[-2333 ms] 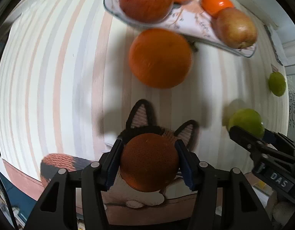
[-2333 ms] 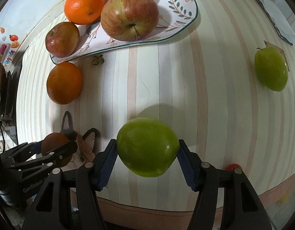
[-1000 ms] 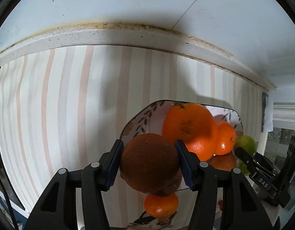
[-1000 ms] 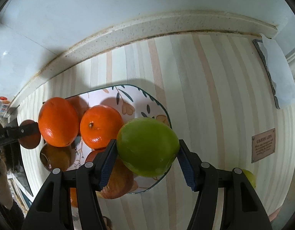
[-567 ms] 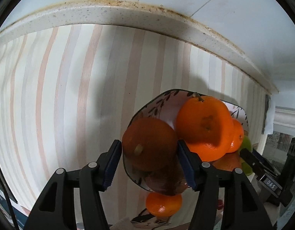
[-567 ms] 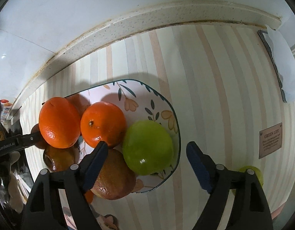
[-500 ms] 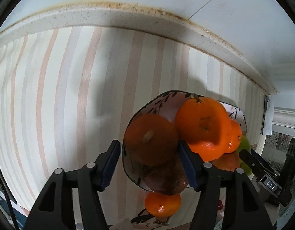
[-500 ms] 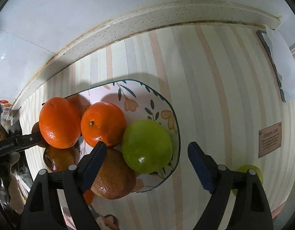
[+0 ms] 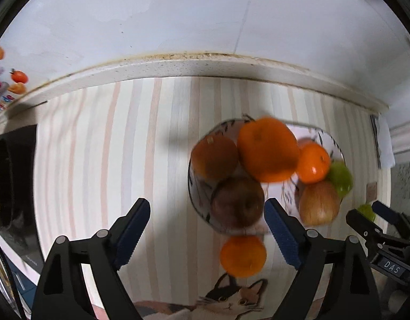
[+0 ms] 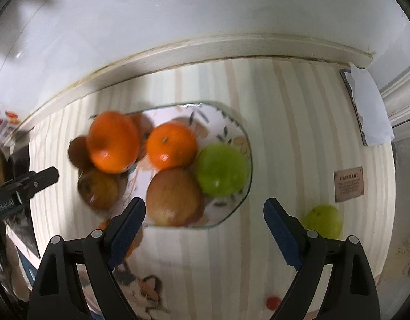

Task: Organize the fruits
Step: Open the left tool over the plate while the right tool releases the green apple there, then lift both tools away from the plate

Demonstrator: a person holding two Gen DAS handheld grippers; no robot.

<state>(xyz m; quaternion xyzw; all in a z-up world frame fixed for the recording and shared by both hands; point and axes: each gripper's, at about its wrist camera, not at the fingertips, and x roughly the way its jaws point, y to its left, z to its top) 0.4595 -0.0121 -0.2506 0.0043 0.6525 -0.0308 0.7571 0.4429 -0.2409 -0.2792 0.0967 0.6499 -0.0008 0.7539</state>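
A floral plate [image 10: 239, 133] on the striped table holds two oranges [image 10: 113, 145], a dark orange [image 9: 214, 157], two reddish apples [image 10: 174, 197] and a green apple [image 10: 222, 169]. My left gripper [image 9: 207, 229] is open and empty, above and in front of the plate's left end. My right gripper [image 10: 205, 229] is open and empty, above the plate's front edge. One orange [image 9: 243, 256] lies on the table in front of the plate. A second green apple [image 10: 323, 221] lies on the table to the right of the plate.
The wall ledge [image 9: 178, 66] runs behind the plate. A cat-print mat [image 9: 231, 301] lies at the table's front edge. A small label card [image 10: 349, 184] and a white cloth [image 10: 370, 117] are at the right. A small red object [image 10: 273, 302] lies near the front.
Both grippers opened, leaving the dark orange and the green apple on the plate, then pulled back and up from it.
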